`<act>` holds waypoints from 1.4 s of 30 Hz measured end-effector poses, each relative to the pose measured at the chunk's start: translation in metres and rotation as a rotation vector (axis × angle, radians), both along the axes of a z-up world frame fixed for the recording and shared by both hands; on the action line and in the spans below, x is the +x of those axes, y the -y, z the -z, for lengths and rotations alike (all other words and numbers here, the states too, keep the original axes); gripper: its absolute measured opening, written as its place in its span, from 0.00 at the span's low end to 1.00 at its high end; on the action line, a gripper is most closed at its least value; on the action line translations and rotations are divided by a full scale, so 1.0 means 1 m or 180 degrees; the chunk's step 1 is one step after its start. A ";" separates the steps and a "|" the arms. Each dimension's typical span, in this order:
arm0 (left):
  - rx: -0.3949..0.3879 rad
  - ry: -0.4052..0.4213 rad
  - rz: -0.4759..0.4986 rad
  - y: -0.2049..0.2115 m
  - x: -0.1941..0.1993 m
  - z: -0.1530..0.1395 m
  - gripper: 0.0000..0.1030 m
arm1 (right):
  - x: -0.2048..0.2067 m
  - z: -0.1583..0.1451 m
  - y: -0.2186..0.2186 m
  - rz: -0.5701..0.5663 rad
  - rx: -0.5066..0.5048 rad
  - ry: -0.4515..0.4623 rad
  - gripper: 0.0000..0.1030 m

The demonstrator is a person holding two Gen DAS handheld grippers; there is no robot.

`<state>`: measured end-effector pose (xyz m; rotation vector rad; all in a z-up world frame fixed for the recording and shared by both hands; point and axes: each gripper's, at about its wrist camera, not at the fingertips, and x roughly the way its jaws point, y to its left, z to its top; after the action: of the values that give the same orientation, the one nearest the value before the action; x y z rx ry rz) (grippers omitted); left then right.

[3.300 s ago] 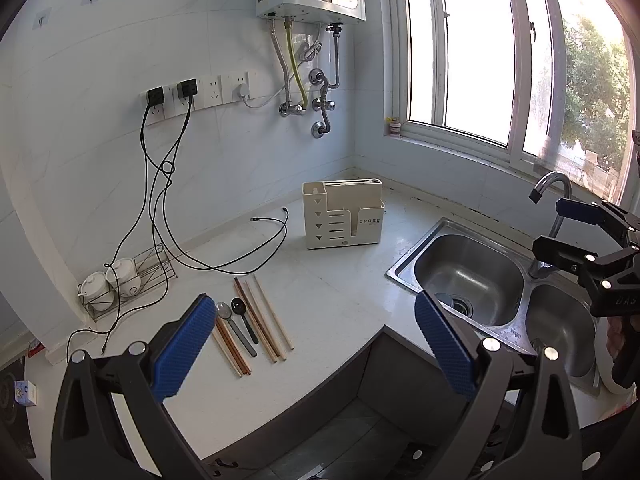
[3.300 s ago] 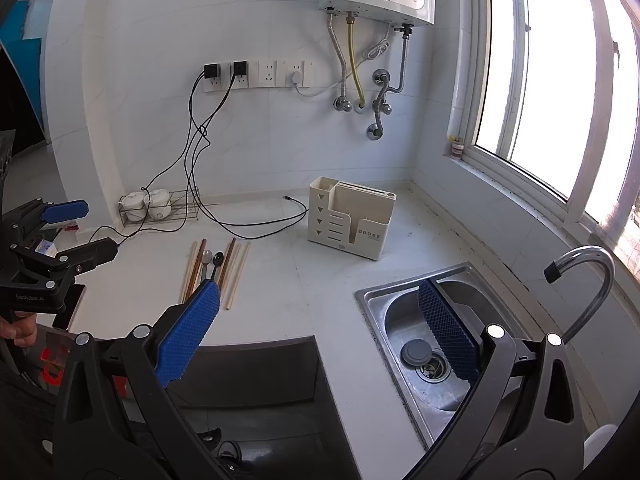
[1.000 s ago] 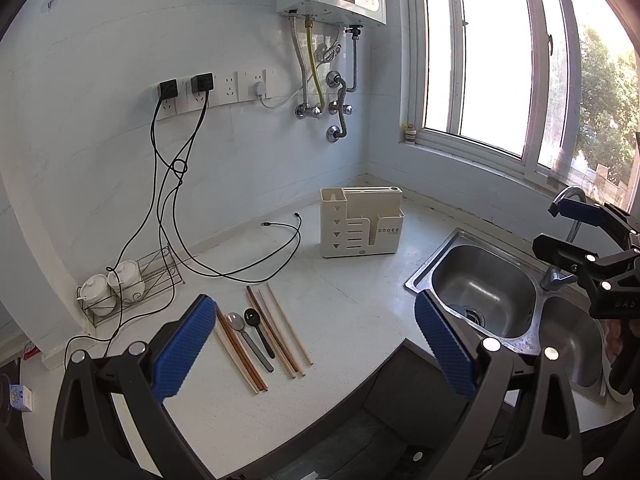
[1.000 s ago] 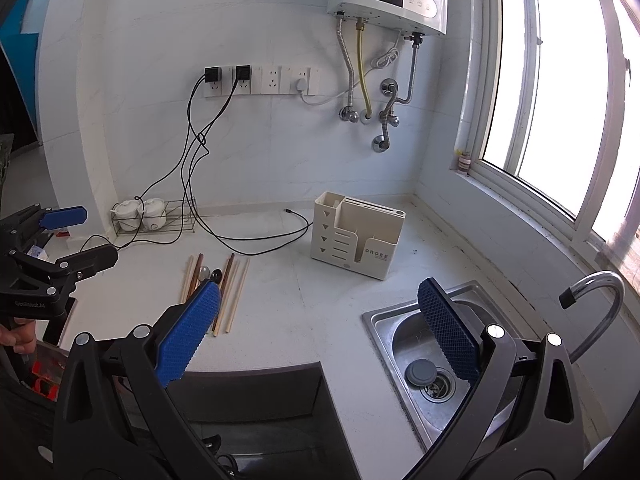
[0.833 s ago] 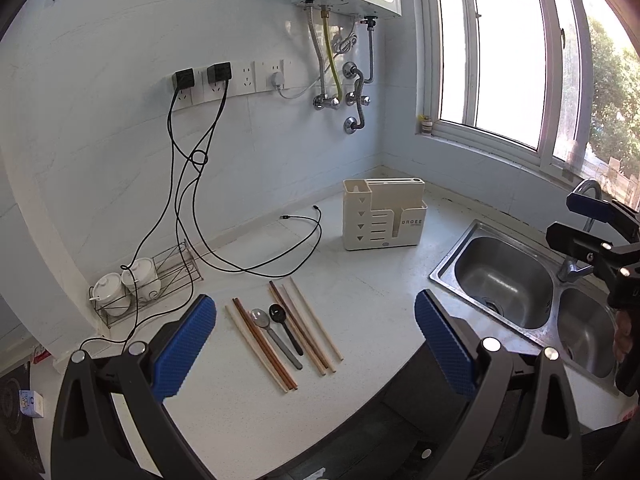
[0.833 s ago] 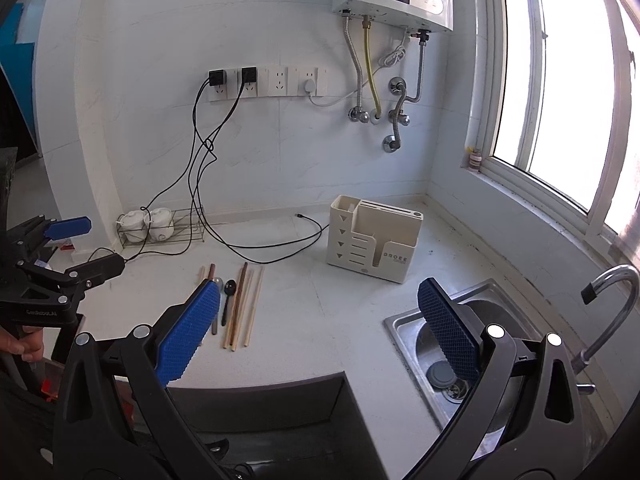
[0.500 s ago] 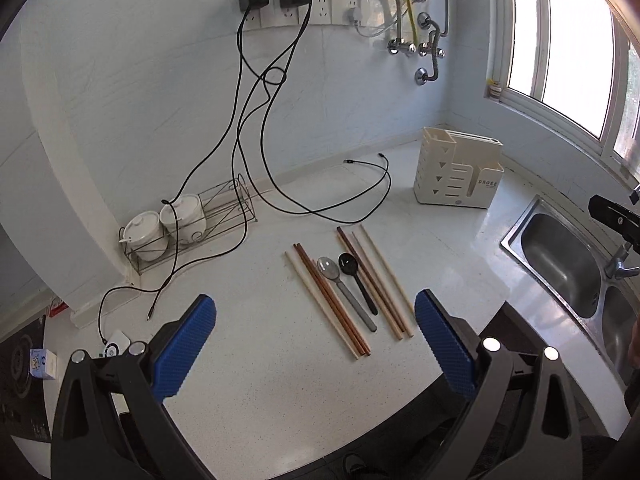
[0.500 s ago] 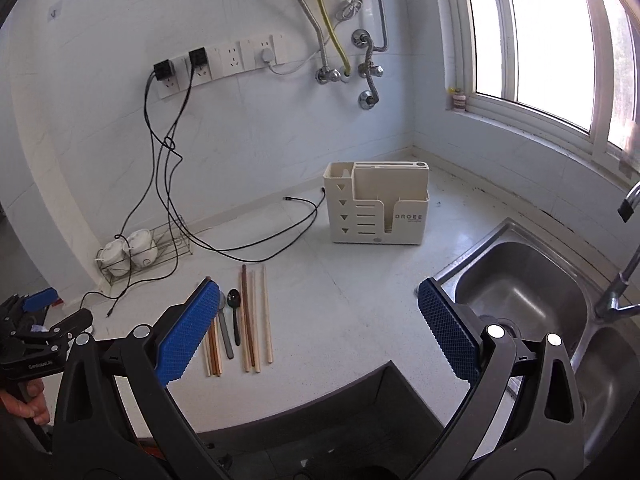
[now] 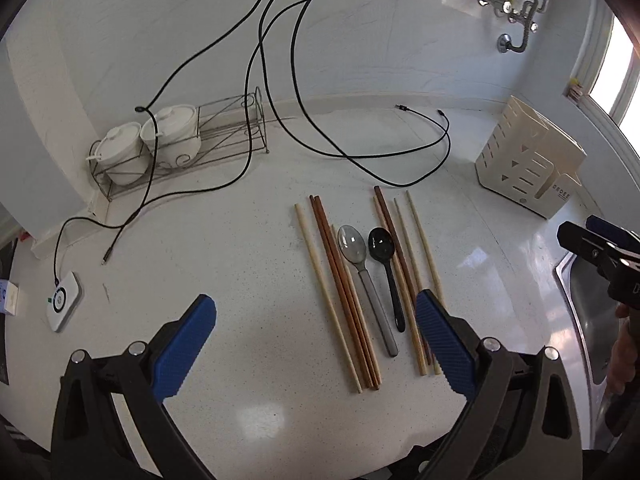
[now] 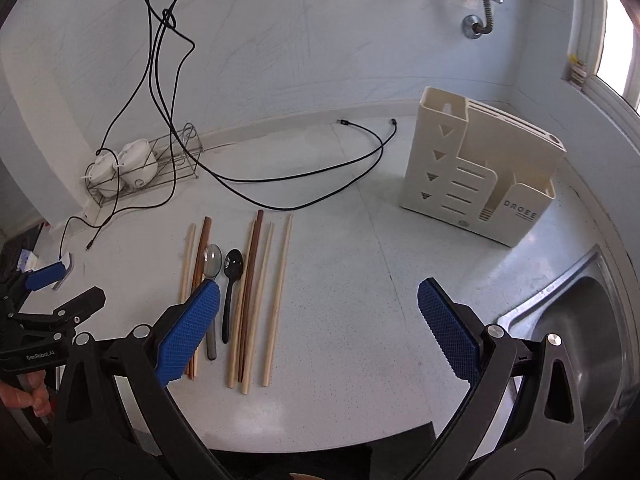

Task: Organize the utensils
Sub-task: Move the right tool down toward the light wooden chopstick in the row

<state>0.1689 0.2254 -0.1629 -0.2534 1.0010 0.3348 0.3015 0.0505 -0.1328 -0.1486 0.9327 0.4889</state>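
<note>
I hold both tongs wide, empty: left gripper [image 9: 316, 344]; right gripper [image 10: 318, 328]; chopsticks [image 10: 276, 296] and spoons [image 9: 362, 276] lie near the counter's [image 10: 360, 240] front edge.

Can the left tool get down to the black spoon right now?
Probably yes: the left tool is open above the counter, and the black spoon lies uncovered between chopsticks.

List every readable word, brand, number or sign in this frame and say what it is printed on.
"DROEE" on the low front pocket of the cream utensil holder.
"GenRobot.AI" on the body of the left gripper, seen in the right wrist view.
Print on the small box at the counter's left edge: too small to read.
</note>
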 end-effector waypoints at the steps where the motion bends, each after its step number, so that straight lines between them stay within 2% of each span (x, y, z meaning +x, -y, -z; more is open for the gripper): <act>1: -0.0072 -0.0057 -0.0112 -0.005 0.005 0.007 0.95 | 0.006 0.005 -0.005 -0.0090 -0.0023 0.0000 0.92; 5: -0.0161 -0.0243 -0.0452 -0.017 0.021 0.032 0.95 | 0.030 0.020 -0.015 -0.0360 -0.0141 0.0026 0.92; 8: -0.0096 -0.0366 -0.0623 -0.020 0.031 0.043 0.95 | 0.046 0.029 -0.016 -0.0498 -0.0139 0.0002 0.92; 12: 0.0113 -0.0495 -0.0676 -0.015 0.043 0.048 0.95 | 0.061 0.038 -0.017 -0.0637 -0.0035 -0.0078 0.92; 17: 0.0212 -0.0611 -0.0655 -0.011 0.053 0.051 0.95 | 0.069 0.049 -0.026 -0.0726 -0.0119 -0.0172 0.92; 24: 0.0208 -0.0758 -0.0611 -0.021 0.060 0.068 0.95 | 0.076 0.066 -0.037 -0.0587 -0.0247 -0.0288 0.92; 31: 0.0185 -0.0974 -0.0234 -0.031 0.077 0.095 0.95 | 0.064 0.084 -0.053 -0.0401 -0.0501 -0.0344 0.91; 36: 0.0194 -0.1061 -0.0048 -0.038 0.086 0.107 0.95 | 0.058 0.099 -0.063 -0.0196 -0.0673 -0.0527 0.78; 40: 0.0090 -0.1121 -0.0091 -0.051 0.091 0.117 0.95 | 0.053 0.105 -0.071 -0.0136 -0.0784 -0.0558 0.77; 42: 0.0066 -0.1148 -0.0129 -0.056 0.094 0.120 0.95 | 0.052 0.108 -0.074 -0.0113 -0.0810 -0.0623 0.70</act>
<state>0.2629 0.2819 -0.2827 -0.1982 1.3479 0.4372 0.3538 0.1241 -0.2410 -0.3530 1.1847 0.4209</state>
